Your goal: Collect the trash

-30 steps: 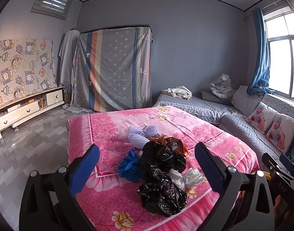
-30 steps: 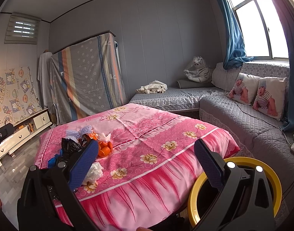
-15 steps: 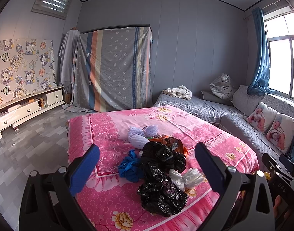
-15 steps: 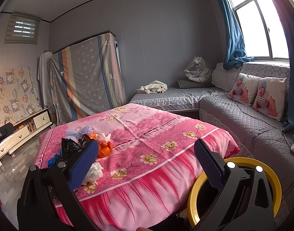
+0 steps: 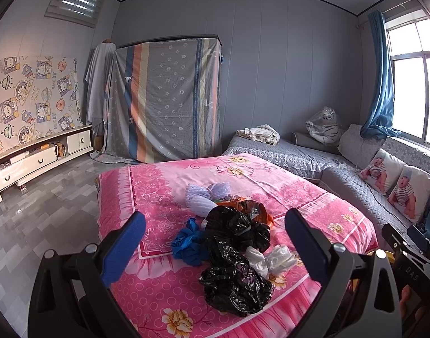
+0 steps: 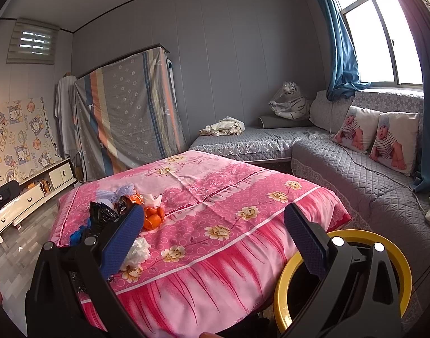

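**Nothing has moved since a second ago**

Both views match the earlier frames. The trash pile (image 5: 231,242), crumpled black, blue, white and orange bags, lies on the pink bed (image 5: 313,197) near its left edge. Left tongs (image 5: 215,250) and right tongs (image 6: 213,242) are spread wide, holding nothing. A yellow-rimmed bin (image 6: 282,290) stands at the bed's near right corner, with bare bedcover between it and the pile

Grey sofa (image 6: 355,166) holds two baby-print cushions (image 6: 375,138) (plush tiger (image 6: 291,104) behind).
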Demonstrator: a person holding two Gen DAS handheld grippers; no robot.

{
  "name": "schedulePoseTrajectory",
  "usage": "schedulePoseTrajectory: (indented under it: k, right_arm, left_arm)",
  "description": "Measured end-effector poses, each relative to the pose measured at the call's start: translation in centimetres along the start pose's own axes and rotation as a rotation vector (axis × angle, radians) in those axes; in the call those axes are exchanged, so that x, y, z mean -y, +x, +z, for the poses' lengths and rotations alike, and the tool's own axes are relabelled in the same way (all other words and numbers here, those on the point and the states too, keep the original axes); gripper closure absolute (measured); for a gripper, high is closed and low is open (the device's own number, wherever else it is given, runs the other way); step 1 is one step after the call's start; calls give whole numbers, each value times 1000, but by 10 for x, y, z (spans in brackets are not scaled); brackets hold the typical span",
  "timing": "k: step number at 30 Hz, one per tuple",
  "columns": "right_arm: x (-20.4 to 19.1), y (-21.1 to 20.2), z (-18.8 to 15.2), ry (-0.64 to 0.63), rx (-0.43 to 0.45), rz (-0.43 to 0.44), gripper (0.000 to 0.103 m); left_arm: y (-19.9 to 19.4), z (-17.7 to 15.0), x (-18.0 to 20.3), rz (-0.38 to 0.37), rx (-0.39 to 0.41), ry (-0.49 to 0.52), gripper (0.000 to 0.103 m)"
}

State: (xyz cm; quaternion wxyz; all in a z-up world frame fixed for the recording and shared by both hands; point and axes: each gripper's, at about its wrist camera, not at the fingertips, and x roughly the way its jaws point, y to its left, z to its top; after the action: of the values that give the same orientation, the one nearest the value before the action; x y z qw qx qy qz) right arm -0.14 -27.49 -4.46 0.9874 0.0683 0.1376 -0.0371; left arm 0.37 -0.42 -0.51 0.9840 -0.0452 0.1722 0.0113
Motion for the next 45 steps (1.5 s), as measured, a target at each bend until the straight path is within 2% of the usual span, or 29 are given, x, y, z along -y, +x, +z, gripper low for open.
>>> schedulePoseTrajectory:
  k: [17,20,22,25,29,33,34,37,40,45]
  right_arm:
    - [-3,6,-6,-3,-8,-3,8]
    - [-2,8,-8,6,-12,24,8]
    - [-3,11,-8,2,-16,42,8]
    - [-3,21,-3,-9,-40,107,8]
    - [-5,43,-1,9,-115,250,8]
    - [-9,69,3,29,-191,336,8]
    - [-12,74,4,25,-201,381,8]
    - [-21,92,9,-2,-237,407,8]
    - [-31,115,11,-13,-320,513,8]
    - [-60,149,13,-118,-358,546,8]
  left_arm:
    - [5,-1,-3,-10,-21,0,8]
    - [11,-1,-11,-38,-46,-32,8]
    - [15,-2,-20,-29,-53,-60,8]
    - [24,-4,-34,-11,-69,-89,8]
    - [37,-9,-53,-4,-112,-107,8]
    - [45,-19,-58,21,-156,-44,8]
    - [47,-23,-59,17,-171,-33,8]
    - [54,-36,-61,-22,-224,-21,8]
    - [63,-45,-57,-65,-257,-15,8]
    - [73,-52,-43,-139,-307,-17,8]
